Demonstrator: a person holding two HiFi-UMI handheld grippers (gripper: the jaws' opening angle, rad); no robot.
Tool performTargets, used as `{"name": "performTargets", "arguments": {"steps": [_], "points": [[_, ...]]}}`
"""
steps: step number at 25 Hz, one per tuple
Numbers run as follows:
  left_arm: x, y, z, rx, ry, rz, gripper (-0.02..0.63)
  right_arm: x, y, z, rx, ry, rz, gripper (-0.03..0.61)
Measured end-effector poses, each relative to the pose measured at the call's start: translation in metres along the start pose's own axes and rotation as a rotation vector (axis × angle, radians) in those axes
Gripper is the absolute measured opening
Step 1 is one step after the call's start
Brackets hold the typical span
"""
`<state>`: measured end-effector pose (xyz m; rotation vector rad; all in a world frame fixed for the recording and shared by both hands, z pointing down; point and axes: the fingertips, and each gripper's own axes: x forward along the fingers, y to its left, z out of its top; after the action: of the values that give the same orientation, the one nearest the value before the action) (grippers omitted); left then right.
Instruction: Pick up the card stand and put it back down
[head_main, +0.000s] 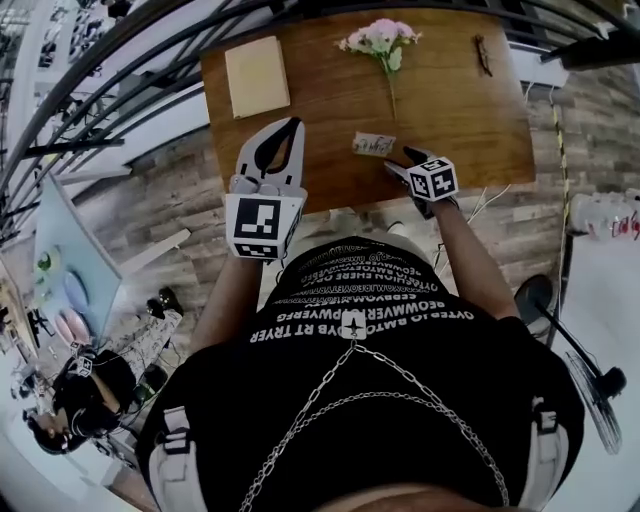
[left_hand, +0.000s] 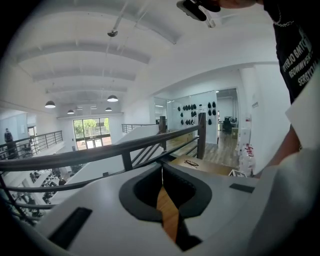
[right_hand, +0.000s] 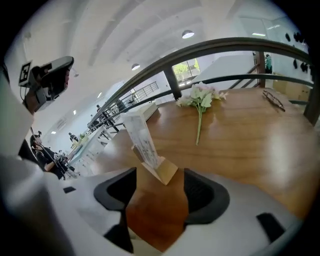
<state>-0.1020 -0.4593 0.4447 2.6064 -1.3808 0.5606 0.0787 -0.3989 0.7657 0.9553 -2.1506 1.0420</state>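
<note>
The card stand (head_main: 373, 144) is a small wooden block holding an upright printed card, standing on the brown wooden table (head_main: 460, 120) near its front edge. In the right gripper view the card stand (right_hand: 141, 140) leans slightly left, and its block sits at the mouth of my right gripper (right_hand: 160, 179). The jaws stand wide on either side and no pad presses on the block. From the head view my right gripper (head_main: 408, 160) rests just right of the stand. My left gripper (head_main: 293, 125) is held up over the table's front left part, fingertips together and empty, pointing at the railing (left_hand: 100, 152).
A pink flower sprig (head_main: 381, 40) lies behind the stand. A tan pad (head_main: 257, 76) sits at the table's back left and a pair of glasses (head_main: 484, 55) at the back right. A dark railing runs behind the table. A floor fan (head_main: 590, 380) stands to my right.
</note>
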Motion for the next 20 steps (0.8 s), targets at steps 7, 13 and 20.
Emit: {"name": "performTargets", "arguments": {"steps": [7,13,20], "points": [[-0.007,0.013,-0.011,-0.004,0.032,0.023,0.029,0.039,-0.001,0.001,-0.104,0.021,-0.008,0.296],[-0.014,0.020,-0.023,-0.004,0.059,0.030,0.029,0.054,-0.002,0.009,-0.133,-0.055,-0.017,0.246],[-0.012,0.019,-0.023,0.011,0.057,0.010,0.029,0.054,0.003,0.008,-0.166,-0.030,-0.008,0.191]]}}
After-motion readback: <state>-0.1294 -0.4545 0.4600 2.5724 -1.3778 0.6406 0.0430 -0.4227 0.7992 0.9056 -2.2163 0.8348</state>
